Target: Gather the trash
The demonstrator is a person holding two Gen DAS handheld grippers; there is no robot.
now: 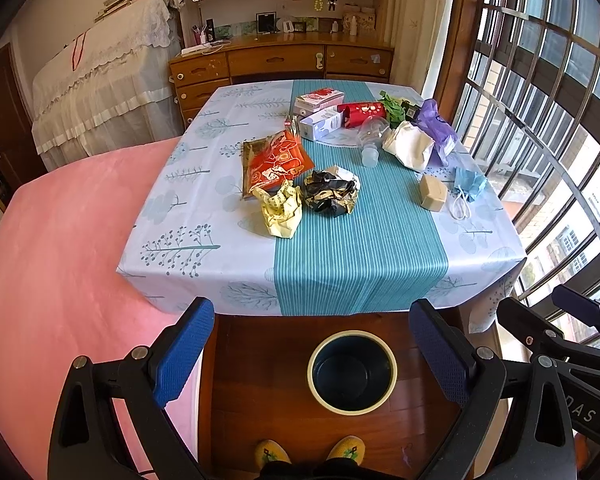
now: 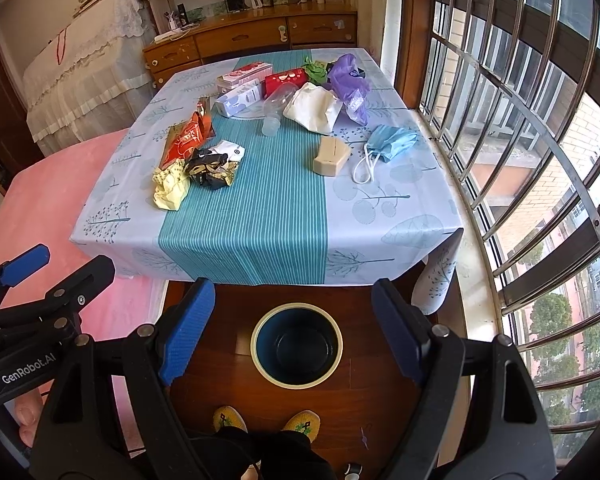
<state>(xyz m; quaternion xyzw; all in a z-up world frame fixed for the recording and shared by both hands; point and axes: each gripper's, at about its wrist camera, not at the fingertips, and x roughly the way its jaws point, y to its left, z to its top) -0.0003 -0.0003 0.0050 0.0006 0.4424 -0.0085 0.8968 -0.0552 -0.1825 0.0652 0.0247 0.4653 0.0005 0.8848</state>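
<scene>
Both grippers hang above the floor in front of the tabletop (image 1: 172,248), jaws spread wide, holding nothing. The left gripper (image 1: 312,352) and the right gripper (image 2: 292,328) each frame the bin (image 1: 352,372), which stands on the wooden floor just in front of the tabletop's near edge, between the person's feet and the hanging cloth. The bin looks empty, so collection appears not yet begun.

The trash lies on the far half of the tabletop, well apart from both grippers:
- Yellow paper wad (image 1: 282,210), touching the black-and-gold wrapper (image 1: 330,194).
- Orange snack bag (image 1: 274,162), just behind those two.
- Face mask (image 2: 390,142) and tan block (image 2: 331,156) on the window side.
- Clear plastic cup (image 1: 370,142), white bag (image 1: 410,146) and purple bag (image 1: 436,124), clustered with boxes at the rear.

Likely faults:
1. Crowded items. Closing on the yellow wad may drag or catch the wrapper touching it, and one may fall during carry.
2. Thin flat items. The snack bag and mask offer little height; jaws may pinch the tablecloth instead and pull it, shifting everything.
3. Mask loops. These may snag on a finger at release.
4. Light crumpled trash. It may miss the narrow bin mouth if released high.
5. The cup looks likely to roll if nudged.
6. Two grippers side by side may collide over the bin.
</scene>
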